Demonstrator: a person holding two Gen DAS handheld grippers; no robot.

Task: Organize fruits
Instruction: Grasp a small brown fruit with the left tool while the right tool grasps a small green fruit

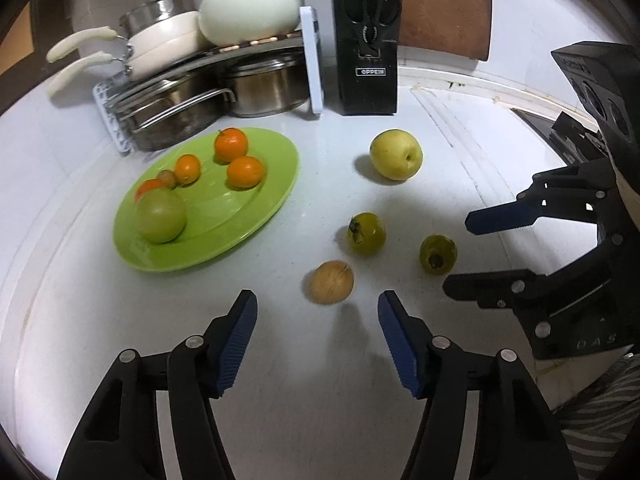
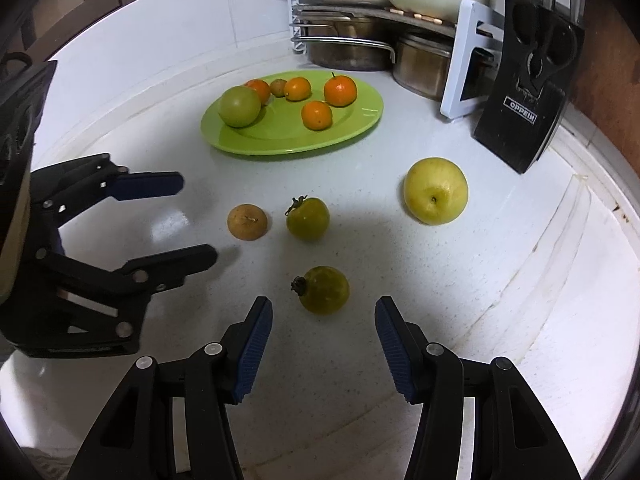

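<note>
On the white counter lie a yellow apple (image 1: pixel 396 155) (image 2: pixel 436 191), two small green fruits with dark stems (image 1: pixel 367 234) (image 1: pixel 438 254) and a round brown fruit (image 1: pixel 330 282) (image 2: pixel 247 222). A green plate (image 1: pixel 240 240) (image 2: pixel 360 128) holds several oranges, a big green fruit (image 1: pixel 161 216) and one small brownish fruit. My left gripper (image 1: pixel 318 300) (image 2: pixel 198 220) is open, with the brown fruit just ahead of its tips and untouched. My right gripper (image 2: pixel 324 304) (image 1: pixel 460 254) is open around the nearer green fruit (image 2: pixel 323 290), its pads apart from it.
Behind the plate stands a rack of steel pots and cream pans (image 1: pixel 192 80) (image 2: pixel 360 44). A black knife block (image 1: pixel 368 48) (image 2: pixel 528 92) and a wooden board (image 1: pixel 444 4) stand at the back. A grooved draining surface (image 2: pixel 560 248) slopes off to the right.
</note>
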